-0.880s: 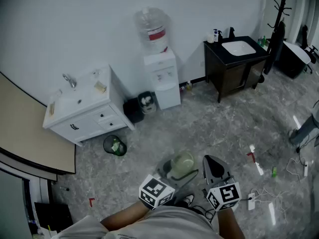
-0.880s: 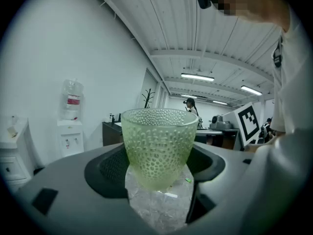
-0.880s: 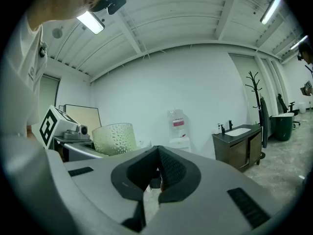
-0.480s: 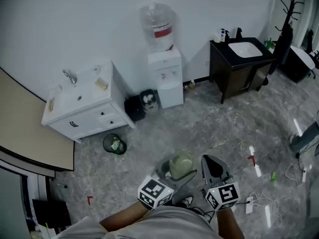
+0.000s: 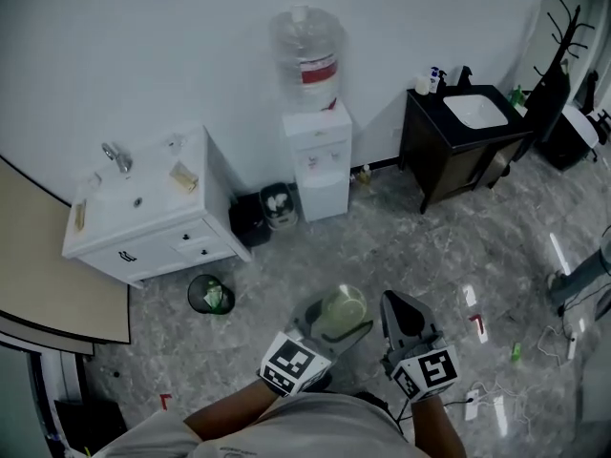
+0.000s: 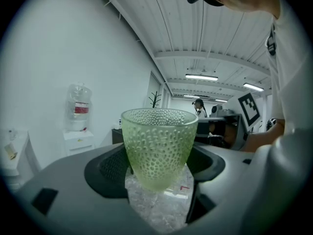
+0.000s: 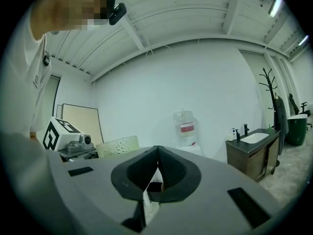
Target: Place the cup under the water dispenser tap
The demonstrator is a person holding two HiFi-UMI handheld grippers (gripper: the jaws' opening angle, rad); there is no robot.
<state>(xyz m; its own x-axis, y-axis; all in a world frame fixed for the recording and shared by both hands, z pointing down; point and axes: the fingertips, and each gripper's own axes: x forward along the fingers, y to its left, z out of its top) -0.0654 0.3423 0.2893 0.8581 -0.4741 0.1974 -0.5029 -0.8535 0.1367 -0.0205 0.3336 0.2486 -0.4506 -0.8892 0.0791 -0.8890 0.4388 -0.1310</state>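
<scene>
Cup (image 6: 159, 148) stands upright, mouth up, clamped between the left gripper's (image 5: 334, 324) wide-set jaws, dispenser (image 5: 318, 160) at twelve o'clock. Right gripper (image 7: 157, 152), at three o'clock, is closed and empty.

The cup (image 6: 159, 148) is pale, see-through green, covered all over in small raised dimples. The water dispenser (image 5: 319, 165) is white, and its clear bottle (image 5: 307, 41) carries a red and white label. Left of the dispenser stands a white cabinet (image 5: 153, 222). Right of it is a dark brown cabinet (image 5: 458, 156) with a white basin (image 5: 479, 111). The floor (image 5: 401, 246) in front of the dispenser is grey, veined like marble. The left gripper (image 6: 157, 190) and right gripper (image 7: 155, 173) are grey with black pads. The cube (image 5: 289, 365) on each is white with black squares.
</scene>
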